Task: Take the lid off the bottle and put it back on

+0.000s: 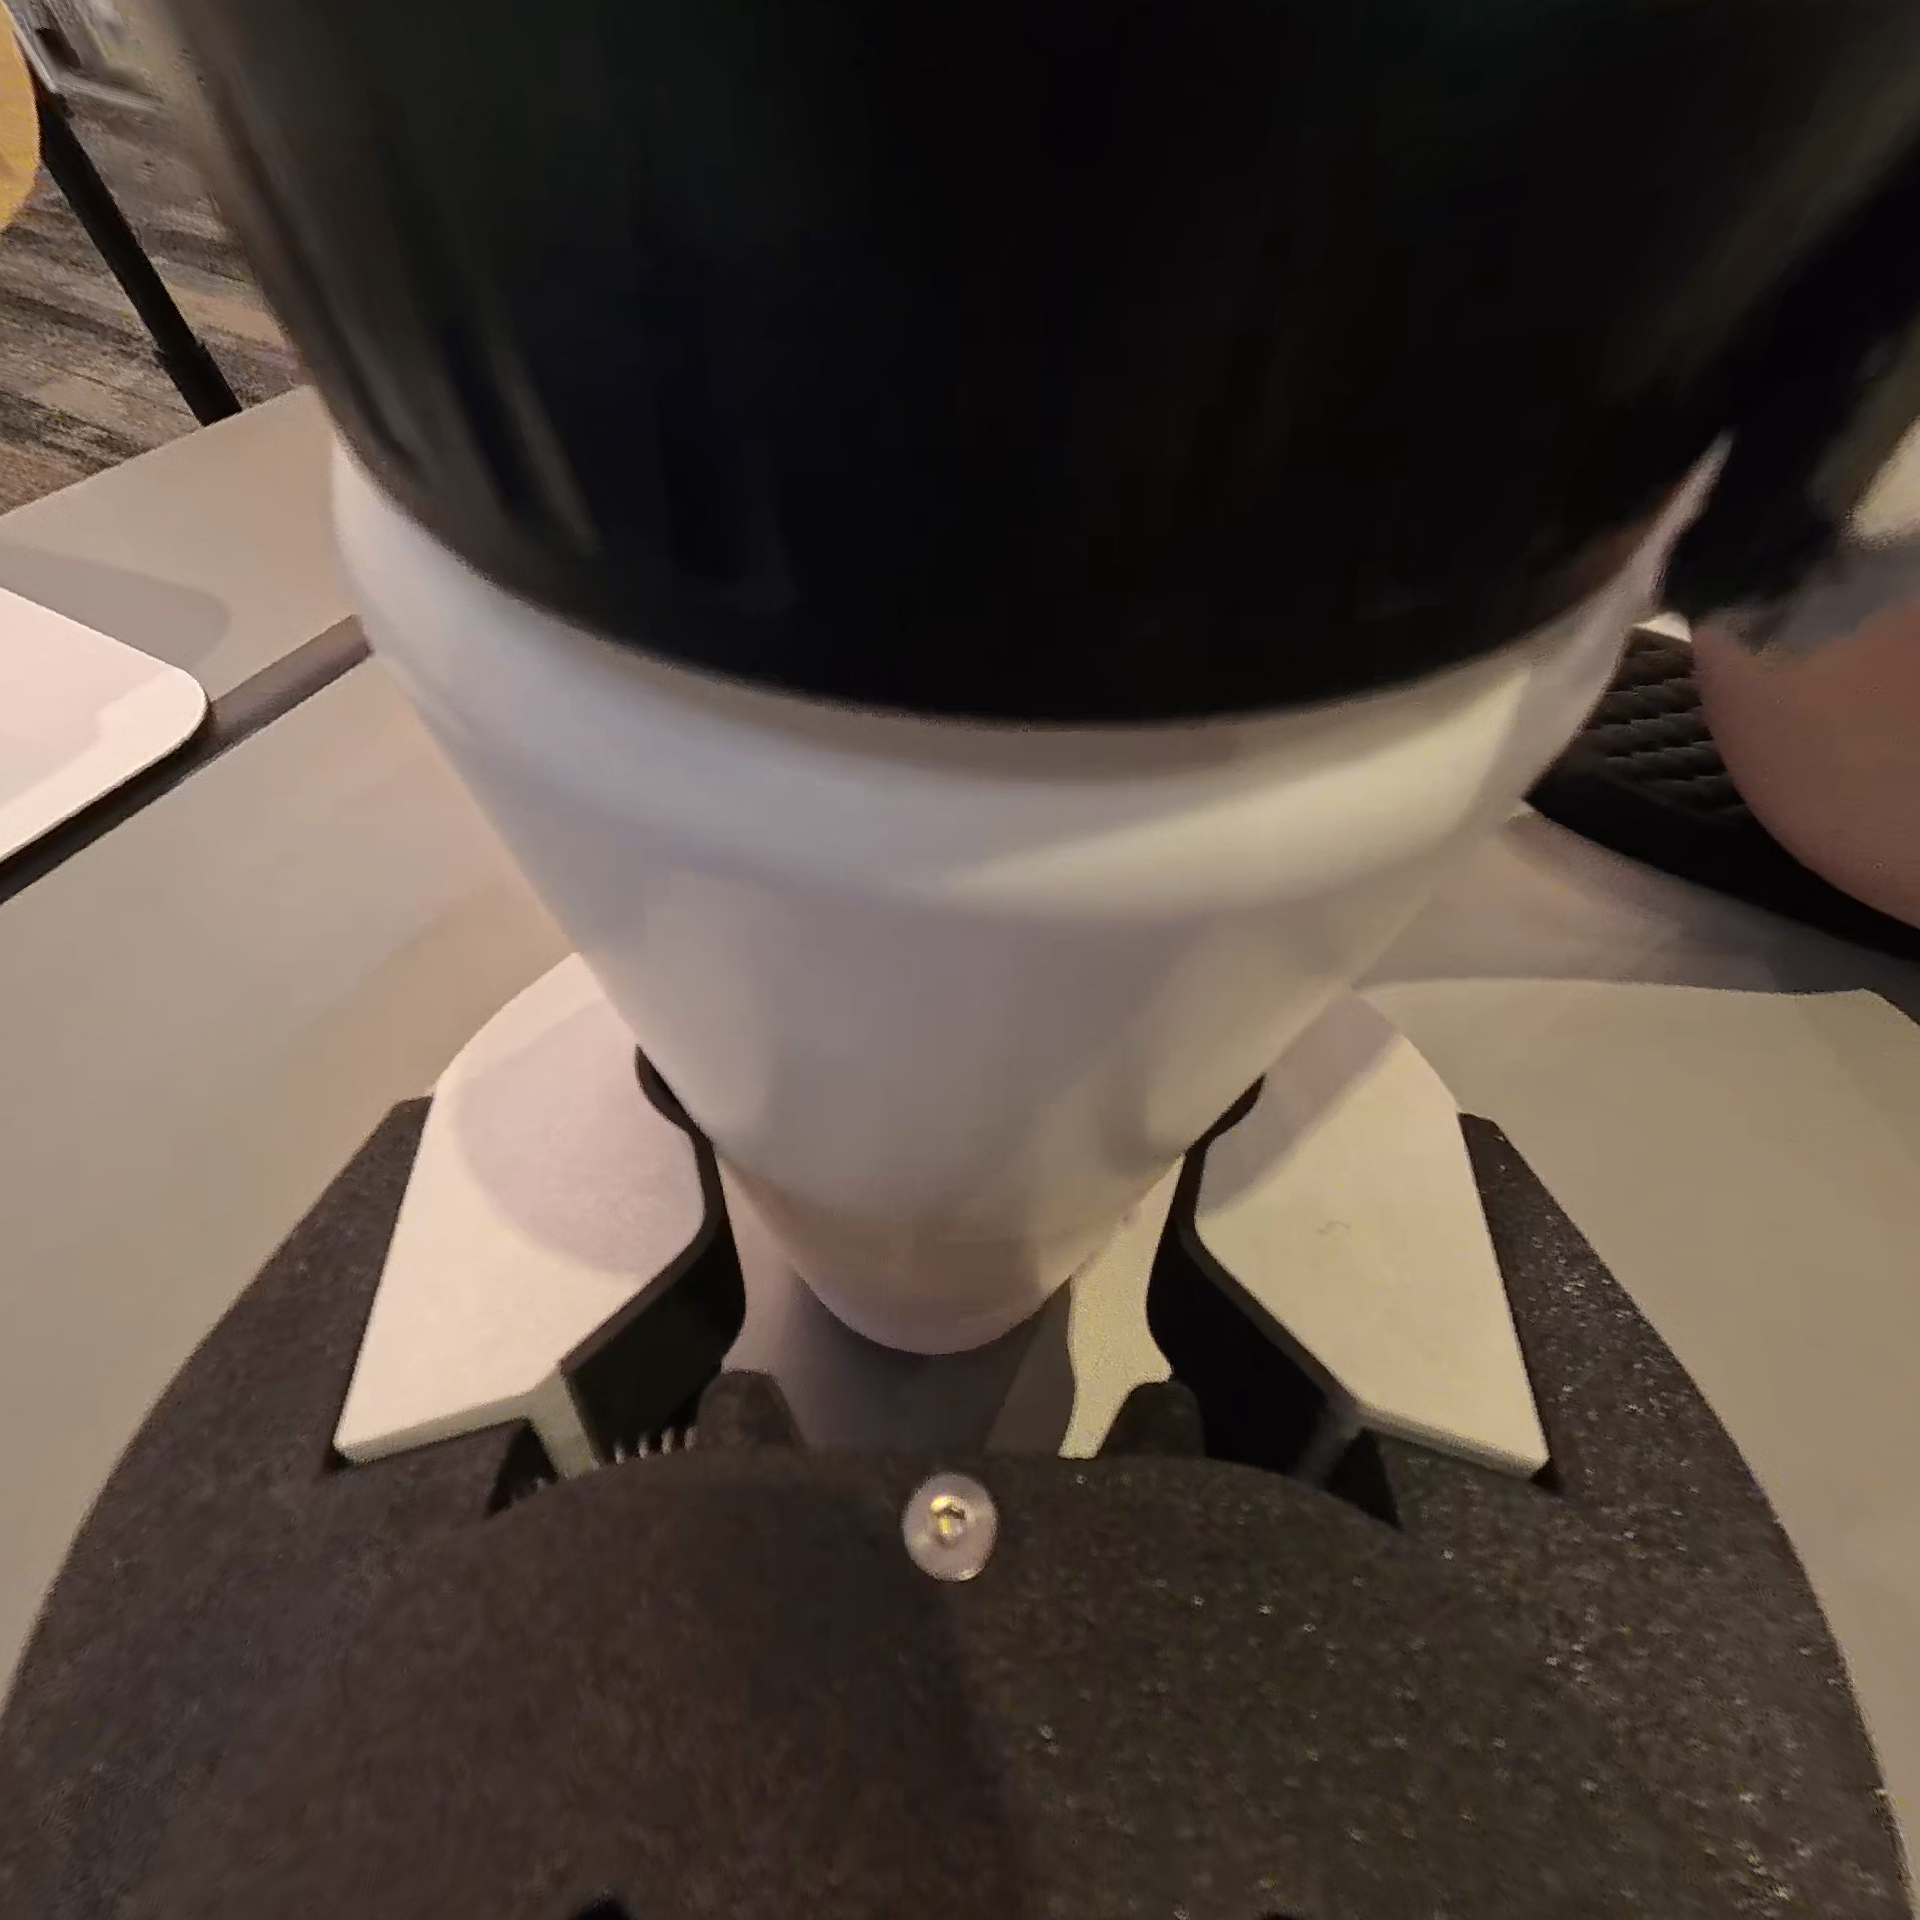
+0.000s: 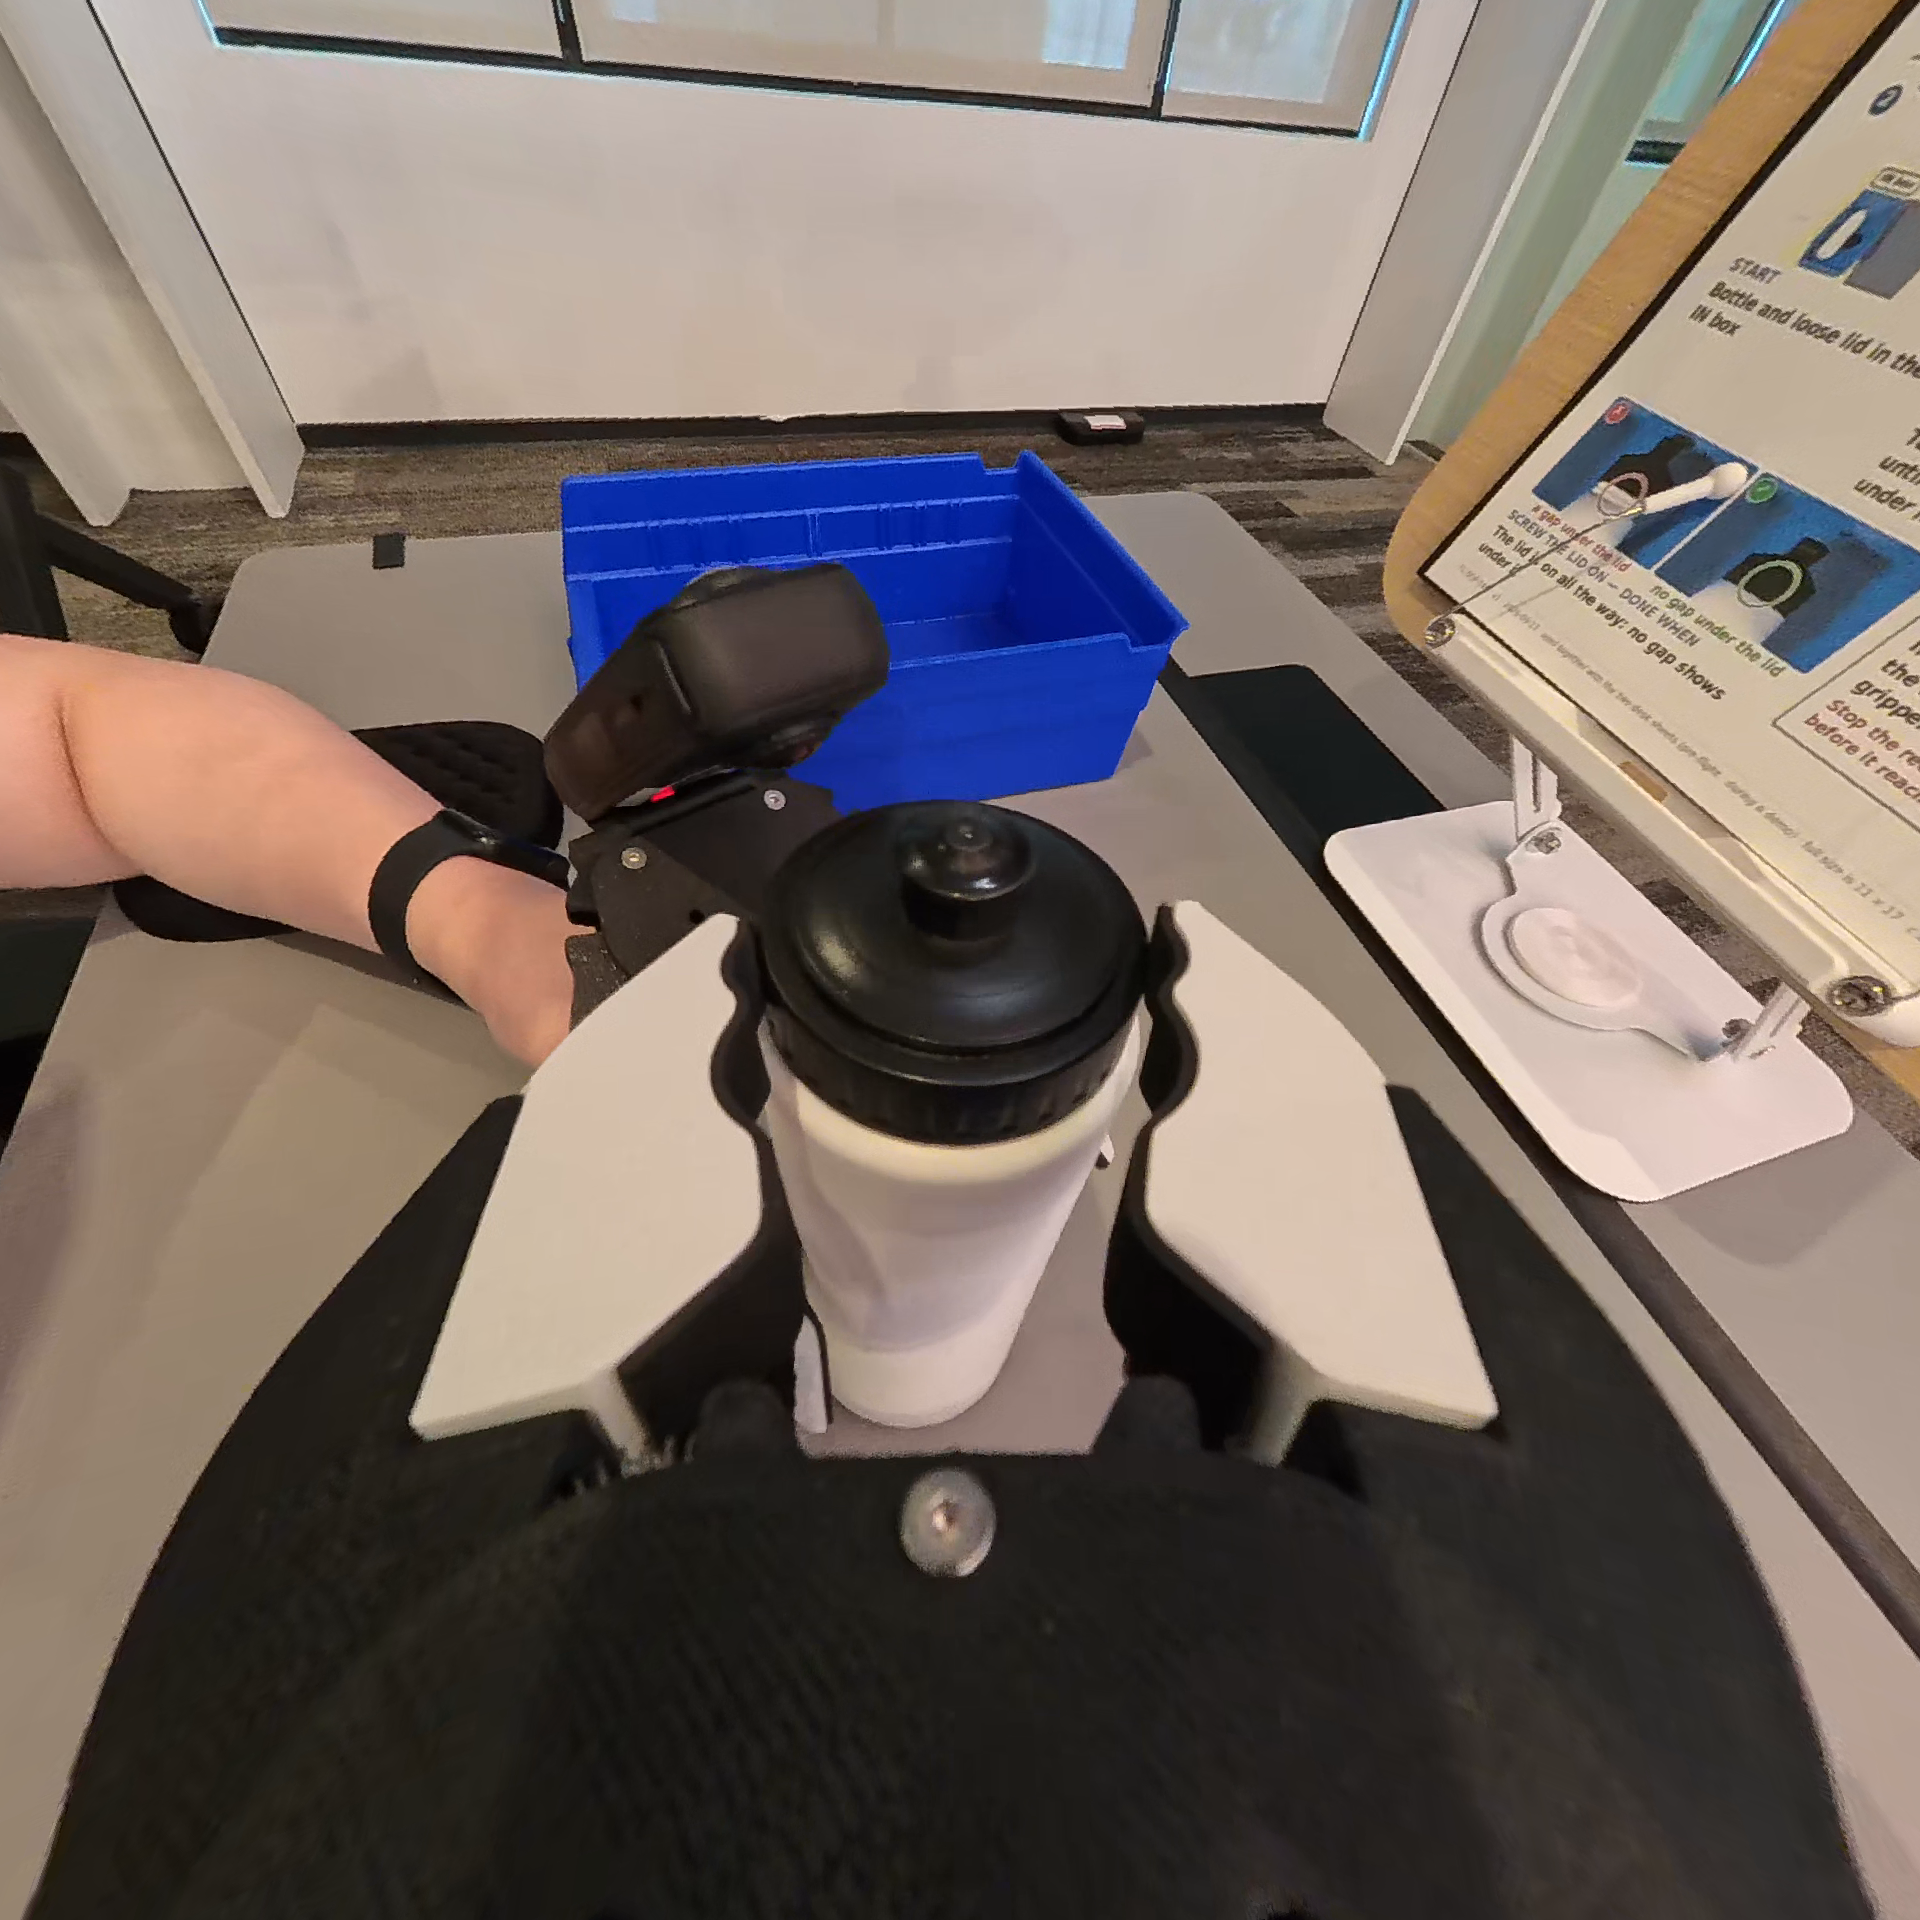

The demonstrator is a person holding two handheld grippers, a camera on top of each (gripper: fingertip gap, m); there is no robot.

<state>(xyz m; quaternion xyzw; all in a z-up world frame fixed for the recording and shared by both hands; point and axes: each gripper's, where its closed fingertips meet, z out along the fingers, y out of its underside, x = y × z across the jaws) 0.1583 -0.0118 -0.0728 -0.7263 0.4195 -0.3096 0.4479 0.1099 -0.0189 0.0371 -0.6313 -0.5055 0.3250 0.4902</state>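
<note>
A white bottle (image 2: pixel 914 1247) with a black lid (image 2: pixel 956 966) stands upright on the grey table (image 2: pixel 260 1143). My right gripper (image 2: pixel 951 925) comes from above and its two white fingers (image 2: pixel 1268 1143) press on either side of the lid. My left gripper (image 1: pixel 951 1081) is shut on the bottle's white body (image 1: pixel 935 935) low down. The lid (image 1: pixel 935 364) looms blurred at the top of that view. The left gripper also shows in the right wrist view (image 2: pixel 707 831), at the far left of the bottle, held by a person's hand.
A blue bin (image 2: pixel 1039 665) sits on the table behind the bottle. A slanted instruction board on a white stand (image 2: pixel 1558 987) is at the right. A person's forearm (image 2: pixel 208 790) rests on a black pad (image 2: pixel 457 769) at the left.
</note>
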